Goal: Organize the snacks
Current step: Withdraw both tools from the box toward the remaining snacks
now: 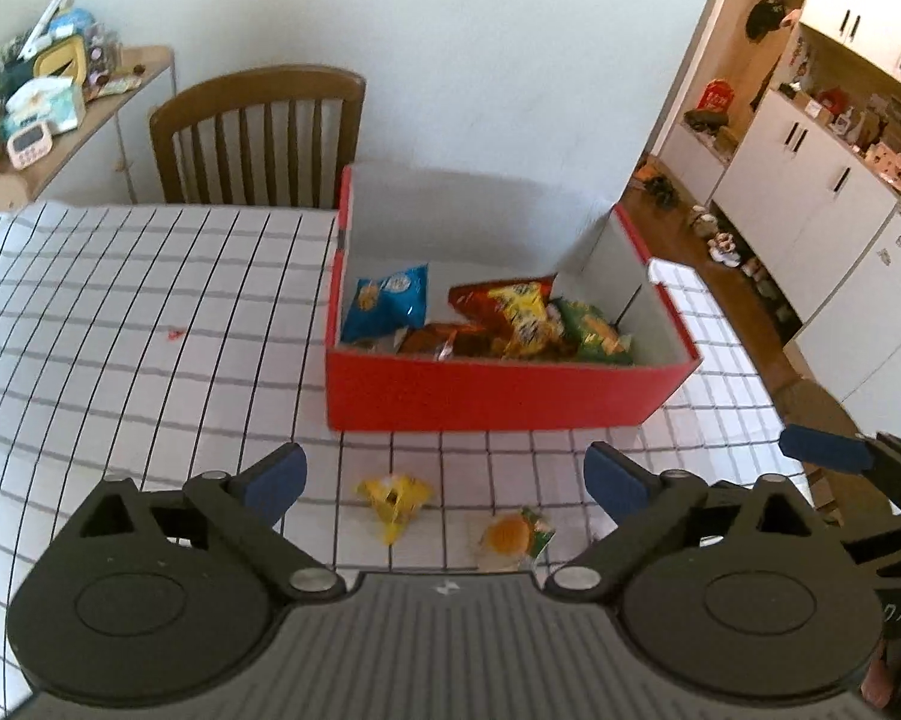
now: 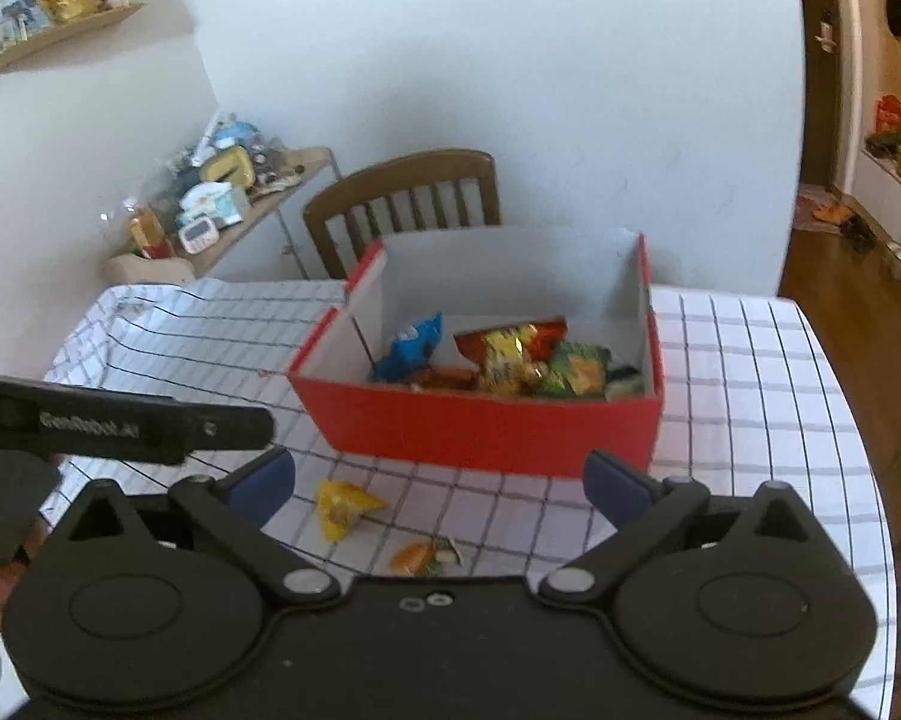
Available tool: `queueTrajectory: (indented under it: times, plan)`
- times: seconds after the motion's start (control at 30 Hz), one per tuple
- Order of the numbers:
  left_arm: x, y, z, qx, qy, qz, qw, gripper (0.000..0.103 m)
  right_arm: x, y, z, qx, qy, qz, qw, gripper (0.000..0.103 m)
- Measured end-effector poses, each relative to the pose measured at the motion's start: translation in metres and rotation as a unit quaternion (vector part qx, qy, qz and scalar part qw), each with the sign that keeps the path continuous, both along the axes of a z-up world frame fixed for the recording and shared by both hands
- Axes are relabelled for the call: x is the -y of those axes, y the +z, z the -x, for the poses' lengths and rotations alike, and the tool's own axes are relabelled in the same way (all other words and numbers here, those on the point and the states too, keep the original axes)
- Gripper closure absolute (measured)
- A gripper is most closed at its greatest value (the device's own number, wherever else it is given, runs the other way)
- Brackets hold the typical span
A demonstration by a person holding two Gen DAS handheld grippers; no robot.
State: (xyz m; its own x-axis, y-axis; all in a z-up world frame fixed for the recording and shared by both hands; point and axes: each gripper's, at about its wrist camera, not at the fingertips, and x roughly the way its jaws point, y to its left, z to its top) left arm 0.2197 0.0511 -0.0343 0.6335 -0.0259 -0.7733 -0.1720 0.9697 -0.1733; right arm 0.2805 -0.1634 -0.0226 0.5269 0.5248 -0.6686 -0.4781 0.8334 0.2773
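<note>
Low in the left wrist frame, just ahead of my left gripper (image 1: 444, 480), two snacks lie on the checked tablecloth (image 1: 150, 312): a yellow packet (image 1: 395, 498) and, to its right, an orange-and-green packet (image 1: 516, 534). Both sit just in front of the red box (image 1: 498, 390), which already holds several bags, a blue one at its left and red, yellow and green ones to the right. My left jaws stand wide apart with nothing between the pads; my right gripper (image 2: 438, 483) is equally spread and empty.

I judge the step in hand to be picking up one of the loose packets. To do it well I would come down over the yellow packet with the left tool, straddle its narrower width, and close on the body and not on a crimped corner, since a thin foil edge may slip out. The right tool can take the orange-and-green packet, which lies nearer the bottom centre of its view.

The yellow packet's long axis runs from upper left to lower right in the left view, its pointed end toward the bottom of the frame. The orange-and-green one looks roughly crosswise, though blur makes that uncertain.
</note>
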Motion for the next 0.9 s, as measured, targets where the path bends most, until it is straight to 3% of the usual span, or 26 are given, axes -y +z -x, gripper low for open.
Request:
queueTrajectory:
  times: [0.63, 0.9]
  plan:
    - [-0.009, -0.080, -0.019, -0.081, 0.031, -0.008, 0.9962, 0.003, 0.004, -0.087, 0.009, -0.057, -0.012, 0.058, 0.997, 0.000]
    - [-0.007, -0.101, -0.037, -0.094, 0.029, -0.021, 0.9949, 0.004, -0.001, -0.116, 0.003, -0.082, -0.007, 0.077, 0.994, 0.006]
